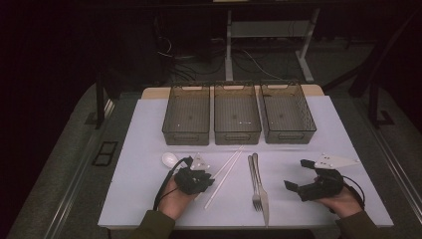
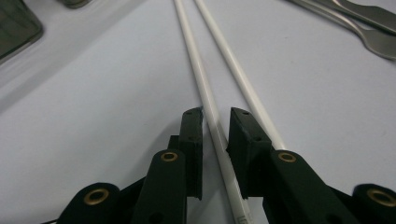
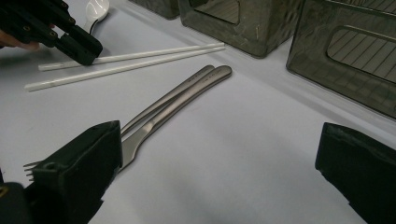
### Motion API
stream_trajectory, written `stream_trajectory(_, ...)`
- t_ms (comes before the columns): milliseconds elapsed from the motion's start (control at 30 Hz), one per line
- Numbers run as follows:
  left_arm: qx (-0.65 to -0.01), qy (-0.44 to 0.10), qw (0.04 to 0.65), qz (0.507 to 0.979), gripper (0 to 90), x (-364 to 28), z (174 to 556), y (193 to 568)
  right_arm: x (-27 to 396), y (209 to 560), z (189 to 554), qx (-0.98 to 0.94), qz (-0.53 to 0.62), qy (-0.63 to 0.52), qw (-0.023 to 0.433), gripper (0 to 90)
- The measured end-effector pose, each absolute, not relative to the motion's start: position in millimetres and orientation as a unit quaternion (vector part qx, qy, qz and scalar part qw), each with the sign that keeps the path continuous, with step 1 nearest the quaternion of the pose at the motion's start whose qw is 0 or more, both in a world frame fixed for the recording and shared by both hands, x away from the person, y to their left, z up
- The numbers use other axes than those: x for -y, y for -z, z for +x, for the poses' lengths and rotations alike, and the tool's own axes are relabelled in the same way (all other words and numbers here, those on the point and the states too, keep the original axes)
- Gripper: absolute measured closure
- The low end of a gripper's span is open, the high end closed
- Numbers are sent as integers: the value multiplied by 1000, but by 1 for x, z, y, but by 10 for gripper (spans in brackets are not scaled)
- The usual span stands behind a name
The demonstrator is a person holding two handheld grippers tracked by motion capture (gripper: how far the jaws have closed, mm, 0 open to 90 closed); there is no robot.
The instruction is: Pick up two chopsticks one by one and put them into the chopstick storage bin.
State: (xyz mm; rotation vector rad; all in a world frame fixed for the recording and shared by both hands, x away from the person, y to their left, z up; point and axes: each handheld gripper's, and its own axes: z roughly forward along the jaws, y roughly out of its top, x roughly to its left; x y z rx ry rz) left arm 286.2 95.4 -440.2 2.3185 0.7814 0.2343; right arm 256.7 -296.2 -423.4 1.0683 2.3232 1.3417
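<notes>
Dark room, cables on the floor beyond the far edge; white table (image 1: 149,124) lit from above.

High view. Three grey bins (image 1: 237,113) stand in a row along the far edge, apparently empty. Near the middle of the near half lie two white chopsticks (image 1: 225,172), side by side and angled toward the far edge. Right of them, a fork (image 1: 255,181) and a knife (image 1: 262,191) lie together, handles pointing to the far edge. A white spoon (image 1: 169,159) sits nearer the left edge. My left tool (image 1: 203,180) is down at the chopsticks' near ends; my right tool (image 1: 293,188) hangs toward the near right corner, apart from the cutlery.

Left gripper view. Jaws narrowly parted, straddling one chopstick (image 2: 205,88), not yet clamped on it. The second chopstick (image 2: 238,77) runs just beside the outer face of one jaw.

Judgement: the step in hand is picking up this chopstick, probably to sort it into a bin. I should keep the stick centred between the pads, close slowly, and watch that the outer jaw does not nudge the neighbour. Thin, smooth stick: likely to roll or pivot if pinched off-centre; lift level.

Right gripper view. Jaws spread wide, nothing between them. Fork and knife lie ahead, near one jaw; bins behind.
</notes>
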Motion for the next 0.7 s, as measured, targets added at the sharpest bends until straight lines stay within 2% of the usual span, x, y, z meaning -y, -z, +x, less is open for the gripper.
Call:
stream_trajectory(367, -326, -53, 368, 869, 725, -102, 293, 441, 297, 424, 258, -796, 369, -465, 123, 7)
stream_trajectory(700, -328, -73, 358, 871, 742, -87, 302, 445, 297, 423, 257, -795, 369, -464, 125, 7)
